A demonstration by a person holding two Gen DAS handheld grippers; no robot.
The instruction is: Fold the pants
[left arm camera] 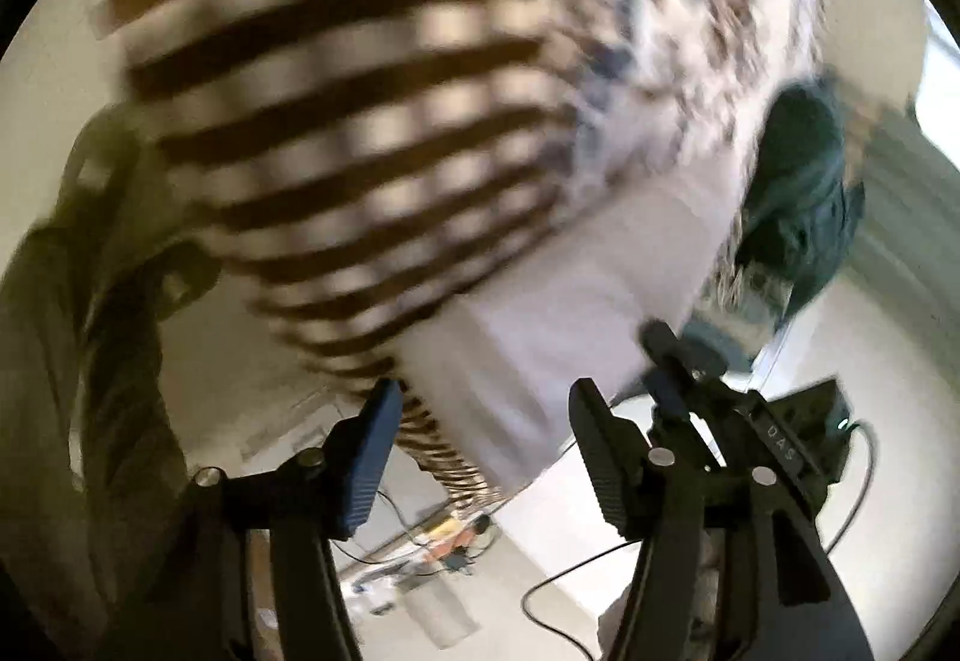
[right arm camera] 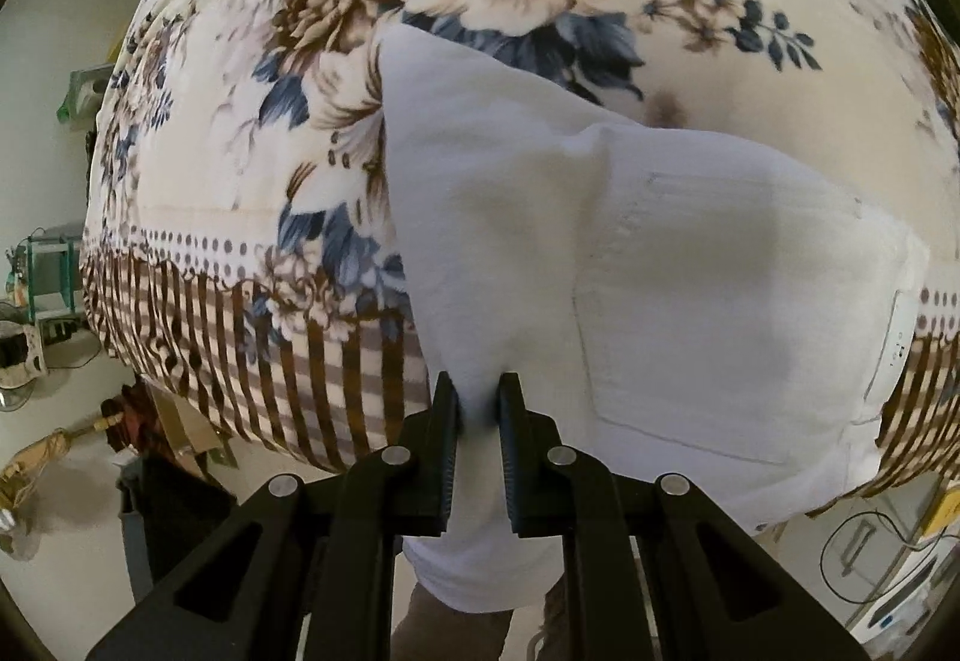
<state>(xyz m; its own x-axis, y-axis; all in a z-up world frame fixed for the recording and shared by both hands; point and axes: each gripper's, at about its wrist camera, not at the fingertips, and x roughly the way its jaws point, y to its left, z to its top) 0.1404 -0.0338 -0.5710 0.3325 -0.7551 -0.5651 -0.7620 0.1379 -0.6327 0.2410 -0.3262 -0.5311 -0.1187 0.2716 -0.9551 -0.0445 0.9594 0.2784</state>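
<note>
White cotton pants (right arm camera: 660,289) lie folded on a cream fleece blanket printed with brown and blue flowers and a brown striped border (right arm camera: 252,132), which covers what appears to be a bed. One fold of the pants hangs over the blanket's near edge, and a stitched patch pocket faces up on the right half.

Right tongs (right arm camera: 478,397) point steeply down. Their jaws are nearly closed and pinch a bunched ridge of the white fabric at that near edge; cloth fills the narrow gap between the pads.

Left tongs (left arm camera: 486,409) stand about half open with nothing between the blue-faced finger (left arm camera: 369,457) and the black one. The pants' white cloth (left arm camera: 540,313) lies just beyond the fingertips, not touching them as far as the blur allows. The left view is heavily smeared.

The right tongs (left arm camera: 678,361) also show in the left view, beside the white cloth. Dark green garment (left arm camera: 798,181), blurred, lies on the blanket's far right. Cables (left arm camera: 570,583) trail across the pale floor (left arm camera: 870,481) below.
</note>
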